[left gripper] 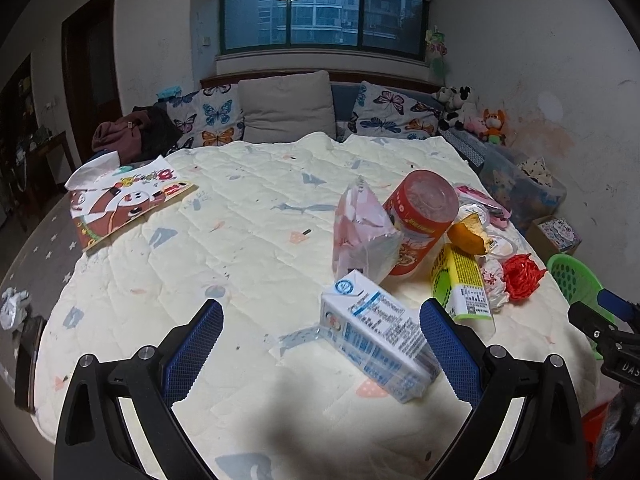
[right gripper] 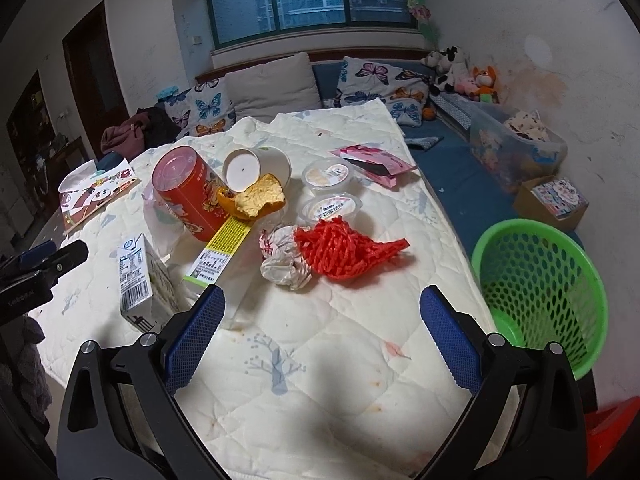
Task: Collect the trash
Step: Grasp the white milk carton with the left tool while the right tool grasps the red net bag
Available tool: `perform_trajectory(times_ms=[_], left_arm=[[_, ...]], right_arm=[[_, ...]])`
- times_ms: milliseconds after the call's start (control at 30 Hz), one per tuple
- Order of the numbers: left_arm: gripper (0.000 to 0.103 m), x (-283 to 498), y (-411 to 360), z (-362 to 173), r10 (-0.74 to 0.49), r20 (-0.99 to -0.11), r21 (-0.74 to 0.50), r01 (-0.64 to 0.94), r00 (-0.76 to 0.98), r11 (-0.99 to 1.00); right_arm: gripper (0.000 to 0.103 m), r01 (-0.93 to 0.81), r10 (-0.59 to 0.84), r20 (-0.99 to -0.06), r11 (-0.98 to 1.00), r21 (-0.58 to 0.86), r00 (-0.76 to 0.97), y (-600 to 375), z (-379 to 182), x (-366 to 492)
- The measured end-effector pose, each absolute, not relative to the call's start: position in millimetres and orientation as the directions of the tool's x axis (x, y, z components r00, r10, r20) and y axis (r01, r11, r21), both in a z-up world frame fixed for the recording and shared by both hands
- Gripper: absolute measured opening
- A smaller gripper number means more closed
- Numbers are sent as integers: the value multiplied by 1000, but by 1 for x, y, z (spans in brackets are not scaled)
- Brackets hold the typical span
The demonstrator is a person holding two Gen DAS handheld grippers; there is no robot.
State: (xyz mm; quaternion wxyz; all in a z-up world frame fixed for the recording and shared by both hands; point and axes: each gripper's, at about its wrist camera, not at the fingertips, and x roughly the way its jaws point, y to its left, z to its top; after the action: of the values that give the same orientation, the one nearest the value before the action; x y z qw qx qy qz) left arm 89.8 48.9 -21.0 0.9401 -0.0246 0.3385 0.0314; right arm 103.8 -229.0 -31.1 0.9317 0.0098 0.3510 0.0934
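Trash lies on a quilted white table cover (left gripper: 248, 240). A white milk carton (left gripper: 376, 334) lies on its side just ahead of my open, empty left gripper (left gripper: 320, 312), near its right finger. Behind it are a pink plastic bag (left gripper: 362, 232), a red can (left gripper: 420, 220), orange peel (left gripper: 468, 232) and a yellow-green box (left gripper: 460, 284). My right gripper (right gripper: 322, 300) is open and empty, just short of a crumpled white wrapper (right gripper: 284, 260) and a red foam net (right gripper: 344, 248). A green mesh basket (right gripper: 540, 288) stands on the right, beside the table.
A paper cup (right gripper: 256, 168), two lidded plastic cups (right gripper: 328, 188) and a pink packet (right gripper: 372, 160) lie further back. A cartoon-printed bag (left gripper: 124, 200) lies at the far left. A sofa with butterfly cushions (left gripper: 216, 116), a storage bin (right gripper: 516, 148) and a cardboard box (right gripper: 552, 200) surround the table.
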Motion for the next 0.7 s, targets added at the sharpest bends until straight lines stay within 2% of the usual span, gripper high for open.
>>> perform_trajectory(times_ms=[167,400,700], left_arm=[[96,111,43,-21,11,-648,-17,-30,761,999],[96,122,47,-30,-37,-697,-77,-24,716,997],[95,133,41,-52,-45,-790,-175,-154,612,973]], right_arm=[[96,-169,184,-659,982,87,729,-230,-33,112],[96,-170,184,-674,982,88,715,-233,-41,121],[94,-198,213,-681,975,101,700,-238,-48,134]])
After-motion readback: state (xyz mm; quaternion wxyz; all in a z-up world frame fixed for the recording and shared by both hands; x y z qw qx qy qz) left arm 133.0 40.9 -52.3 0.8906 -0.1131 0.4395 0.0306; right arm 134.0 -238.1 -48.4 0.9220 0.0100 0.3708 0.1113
